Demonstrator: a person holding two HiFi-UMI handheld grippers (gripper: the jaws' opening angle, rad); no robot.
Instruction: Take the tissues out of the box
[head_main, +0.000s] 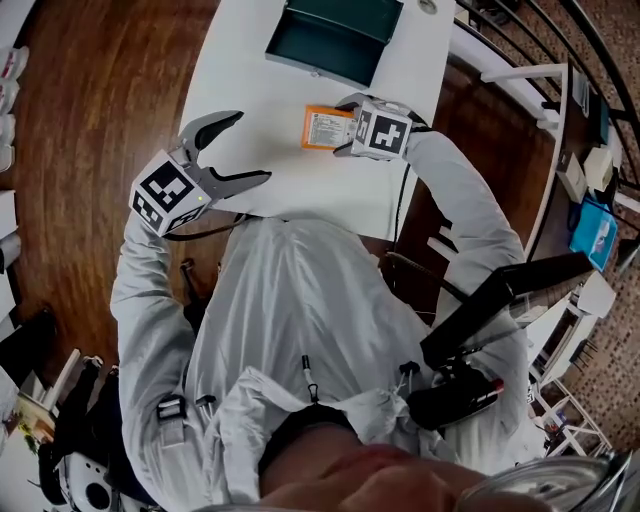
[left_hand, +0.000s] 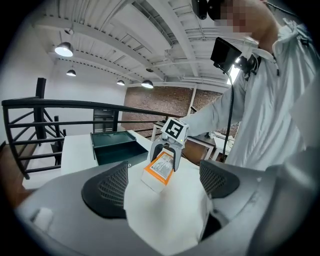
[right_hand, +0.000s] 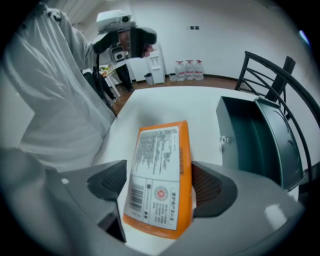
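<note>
An orange tissue pack (head_main: 322, 128) with a white printed label lies on the white table (head_main: 262, 80). My right gripper (head_main: 343, 127) straddles its right end. In the right gripper view the tissue pack (right_hand: 160, 175) stands between the jaws, with a thin gap at the left pad, so the right gripper (right_hand: 157, 186) is open. My left gripper (head_main: 250, 148) hovers open and empty over the table's near left side. In the left gripper view, the tissue pack (left_hand: 161, 170) and the right gripper (left_hand: 165, 156) sit ahead of the left gripper (left_hand: 161, 187).
A dark green open box (head_main: 332, 38) stands at the table's far side, just beyond the pack; the box (right_hand: 260, 140) is to the right in the right gripper view. A black railing (left_hand: 60, 107) and a wooden floor (head_main: 90, 120) surround the table.
</note>
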